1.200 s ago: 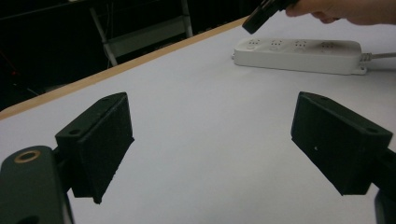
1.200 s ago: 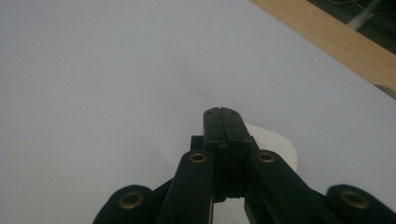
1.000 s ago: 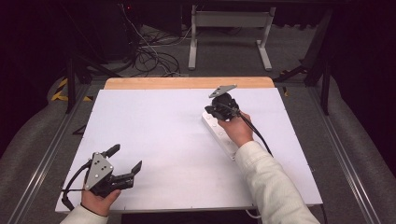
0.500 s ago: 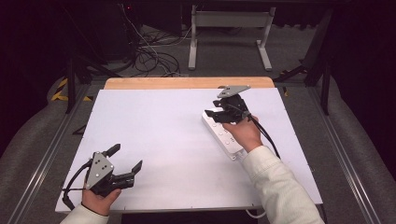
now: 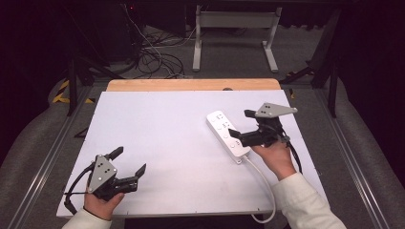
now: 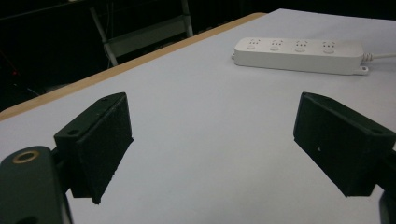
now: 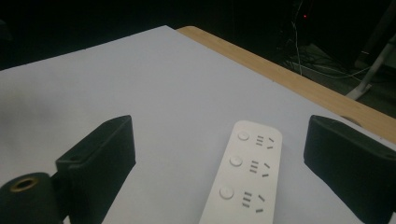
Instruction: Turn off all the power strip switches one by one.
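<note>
1. Fingers of the right gripper (image 5: 240, 127) stand wide apart, clamping nothing; in the right gripper view the white power strip (image 7: 243, 179) lies between them on the table.
2. From above, the power strip (image 5: 228, 134) lies flat on the right half of the white tabletop (image 5: 157, 129), its cord (image 5: 262, 181) trailing toward the near edge.
3. Left gripper (image 5: 128, 162), at the near left corner, also has its jaws spread and empty, well apart from the strip.
</note>
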`<state>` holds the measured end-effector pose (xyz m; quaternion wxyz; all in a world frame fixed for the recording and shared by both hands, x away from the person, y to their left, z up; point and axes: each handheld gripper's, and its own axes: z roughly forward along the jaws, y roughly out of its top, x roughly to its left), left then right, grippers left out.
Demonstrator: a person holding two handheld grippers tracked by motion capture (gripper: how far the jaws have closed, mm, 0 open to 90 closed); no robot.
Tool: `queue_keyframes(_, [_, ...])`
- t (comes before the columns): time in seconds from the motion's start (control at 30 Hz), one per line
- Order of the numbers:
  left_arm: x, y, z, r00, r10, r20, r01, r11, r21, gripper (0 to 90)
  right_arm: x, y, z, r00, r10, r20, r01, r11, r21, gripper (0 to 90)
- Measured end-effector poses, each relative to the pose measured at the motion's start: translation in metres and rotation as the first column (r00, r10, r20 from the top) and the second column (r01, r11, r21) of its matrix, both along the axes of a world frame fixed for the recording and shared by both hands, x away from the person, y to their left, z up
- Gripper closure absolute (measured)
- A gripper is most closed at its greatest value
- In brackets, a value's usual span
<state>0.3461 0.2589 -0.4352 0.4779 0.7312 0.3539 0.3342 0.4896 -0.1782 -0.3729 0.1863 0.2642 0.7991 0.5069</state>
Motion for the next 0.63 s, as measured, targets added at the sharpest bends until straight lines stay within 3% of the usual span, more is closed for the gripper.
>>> queue_keyframes(0.17, [0.001, 0.0, -0.001, 1.0, 0.0, 0.005, -0.001, 0.9999, 0.016, 11.1, -0.025, -0.025, -0.018, 0.9994, 0.003, 0.034, -0.004, 1.0, 0.022, 6.8])
queue_keyframes(0.33, [0.0, 0.001, -0.002, 1.0, 0.001, 0.002, -0.001, 1.0, 0.006, 10.3, -0.045, -0.054, -0.043, 0.9998, -0.017, 0.012, 0.016, 0.997, 0.073, 6.1])
queue_keyframes(0.43, [-0.002, 0.003, -0.004, 0.9999, -0.003, 0.011, 0.003, 0.9997, 0.026, 10.3, -0.055, -0.069, -0.06, 0.9987, -0.039, -0.033, 0.041, 0.995, 0.086, 6.1])
queue_keyframes(0.5, [-0.004, 0.004, -0.005, 0.9999, -0.004, 0.011, 0.003, 0.9993, 0.036, 10.3, -0.062, -0.074, -0.071, 0.9979, -0.037, -0.054, 0.041, 0.997, 0.071, 6.1])
queue_keyframes(0.63, [-0.005, 0.008, -0.002, 0.9997, -0.012, -0.021, 0.012, 0.9995, -0.031, 10.3, -0.072, -0.078, -0.083, 0.9965, -0.054, -0.063, 0.056, 0.998, 0.018, 5.6])
